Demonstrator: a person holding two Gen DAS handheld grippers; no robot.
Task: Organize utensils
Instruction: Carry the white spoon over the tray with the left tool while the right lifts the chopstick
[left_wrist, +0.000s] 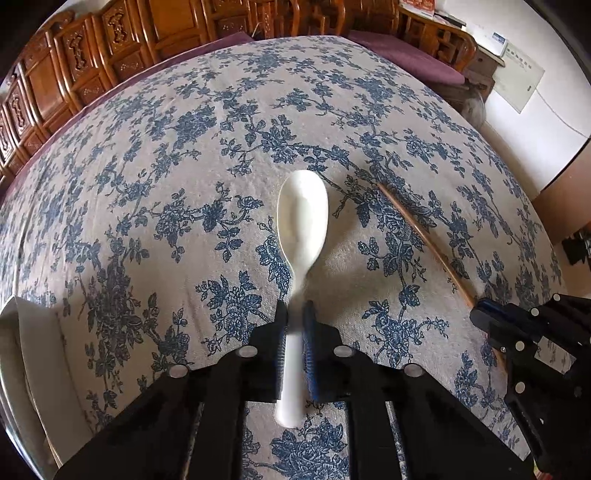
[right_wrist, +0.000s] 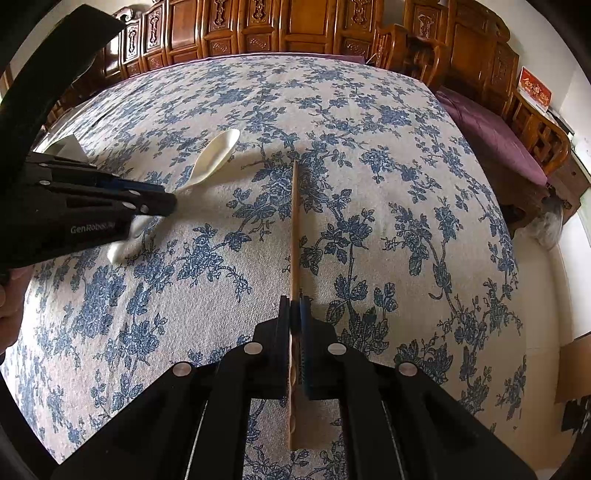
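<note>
1. The left gripper (left_wrist: 295, 314) was clenched on the handle of a white spoon (left_wrist: 302, 218), bowl pointing away from the camera, handle end sticking back past the pads. The spoon appeared lifted just above the floral tablecloth (left_wrist: 147, 184), though its height was hard to judge.
2. The right gripper (right_wrist: 294, 306) was clamped on a thin wooden chopstick (right_wrist: 294, 221), taken near its thicker end, with the long tip reaching forward over the cloth.
3. The spoon looked like glazed ceramic: stiff, smooth, probably slippery and liable to chip if dropped. The grip on the narrow handle seemed sensible, since the bowl is too wide and rounded for the pads.
4. The chopstick was judged light and rigid but prone to pivot between the pads, being held far from its middle.
5. Open cloth lay ahead of and between both grippers, giving ample room for setting things down. The two utensils sat near each other, not touching.
6. A pale rimmed object (left_wrist: 22, 350) showed at the left wrist view's left edge; what it was could not be told. The table's far edge met carved wooden furniture (right_wrist: 295, 26).
</note>
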